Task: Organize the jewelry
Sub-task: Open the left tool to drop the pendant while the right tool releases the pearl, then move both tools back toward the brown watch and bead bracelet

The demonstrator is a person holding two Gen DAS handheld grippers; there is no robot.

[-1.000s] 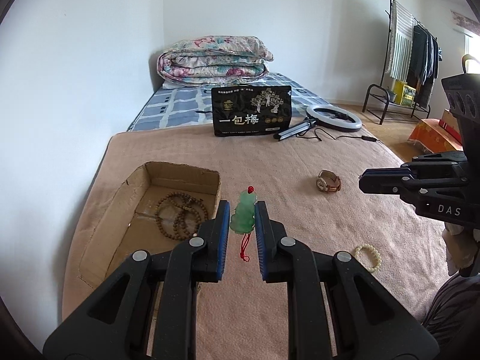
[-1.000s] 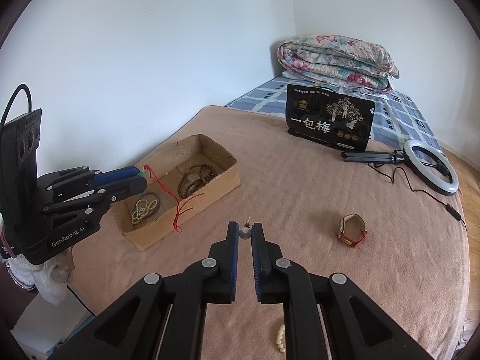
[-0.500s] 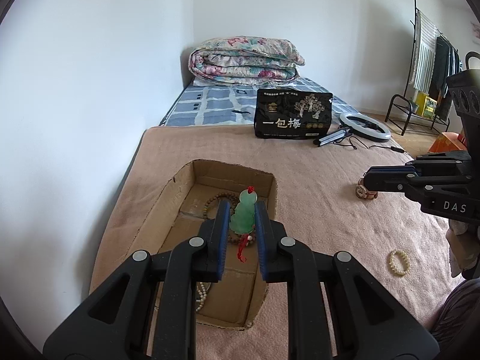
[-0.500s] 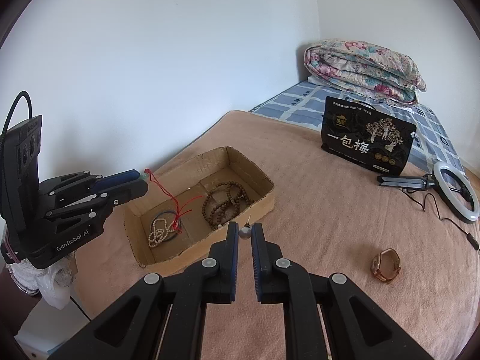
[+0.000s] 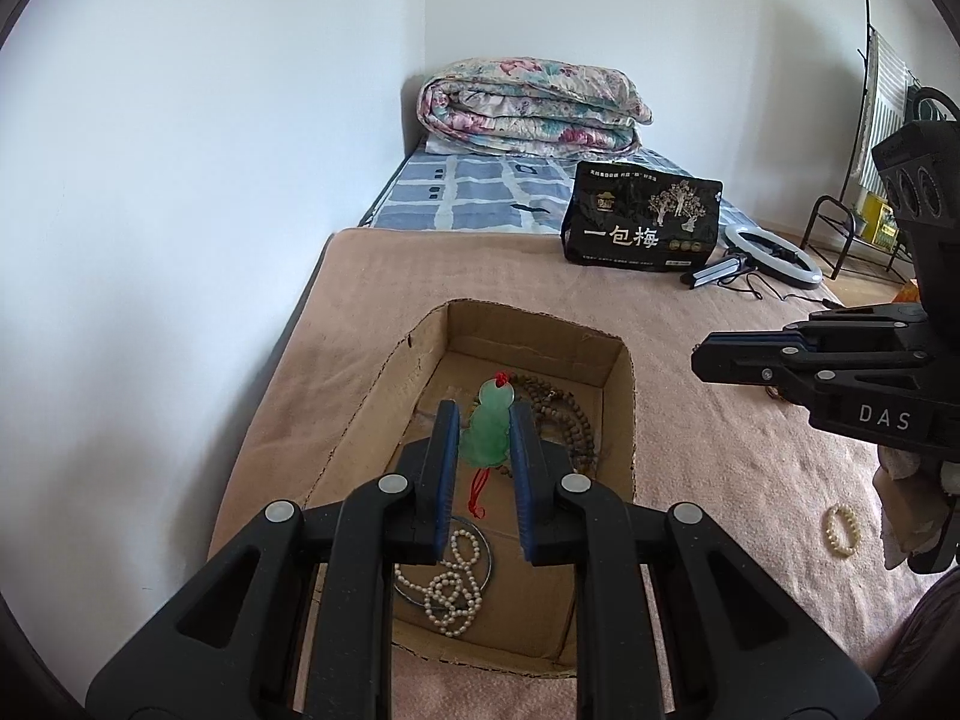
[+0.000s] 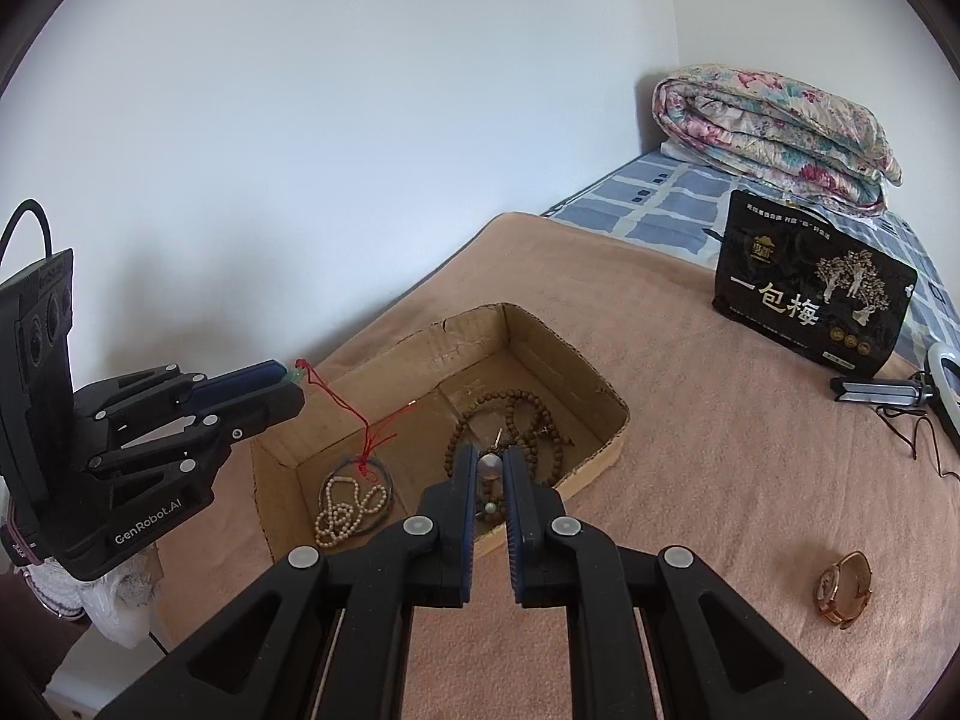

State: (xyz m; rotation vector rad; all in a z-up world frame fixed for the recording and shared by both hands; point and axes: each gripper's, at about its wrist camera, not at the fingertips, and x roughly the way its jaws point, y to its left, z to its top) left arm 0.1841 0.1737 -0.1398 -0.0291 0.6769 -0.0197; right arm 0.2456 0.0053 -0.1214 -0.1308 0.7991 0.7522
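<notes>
- Claw status, left claw (image 5: 485, 429): closed on a green carved jade pendant (image 5: 491, 427); its red cord (image 5: 478, 489) hangs from the grip down into the box below.
- Claw status, right claw (image 6: 490, 468): closed on a small silver-grey round bead with a thin pin (image 6: 490, 464), probably an earring; it is too small to identify further.
- Position: both claws are held above the shallow brown cardboard box (image 5: 624, 420), which rests on a tan blanket (image 6: 690, 420) covering the bed.
- Completed, as far as visible: the box already contains a string of brown wooden beads (image 6: 528, 426), a white pearl strand (image 6: 345, 510) and a thin dark bangle ring (image 6: 384, 483).
- In progress: the pendant and the bead are both over the box but not yet released.
- Remaining: a gold wristwatch with a brown strap (image 6: 843, 588) and a cream bead bracelet (image 5: 842, 530) lie on the blanket, well apart from the box.
- Estimate: task is roughly past the midpoint; two releases and two further pickups appear necessary.
</notes>
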